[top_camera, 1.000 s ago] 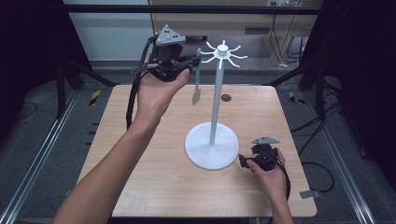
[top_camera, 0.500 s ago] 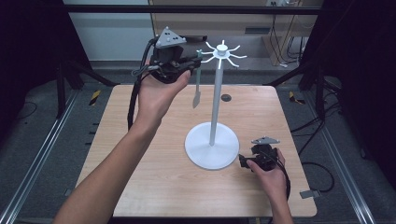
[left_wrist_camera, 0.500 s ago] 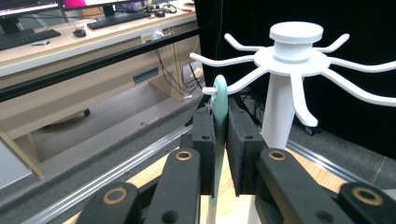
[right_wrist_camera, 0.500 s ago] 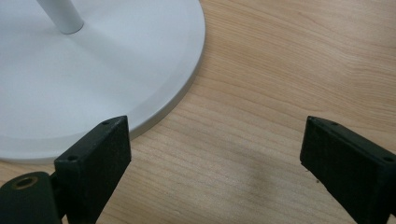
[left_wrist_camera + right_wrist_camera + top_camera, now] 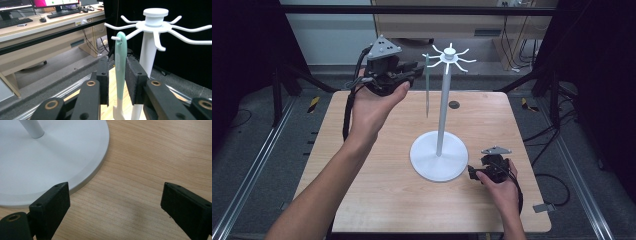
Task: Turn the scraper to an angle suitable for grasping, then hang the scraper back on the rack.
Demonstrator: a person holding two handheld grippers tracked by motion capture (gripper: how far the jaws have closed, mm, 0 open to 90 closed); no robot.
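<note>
Left gripper view: green utensil [image 5: 120,72] unmarked; monitor text illegible.

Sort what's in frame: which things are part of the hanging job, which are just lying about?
In play:
- mint-green utensil, hanging from a hook, between the open jaws of the left gripper
- white hook stand
- right gripper, open, on the table beside the stand's base

Lying about:
- small dark round thing at the table's far edge
- monitors and keyboard on the background desk
</note>
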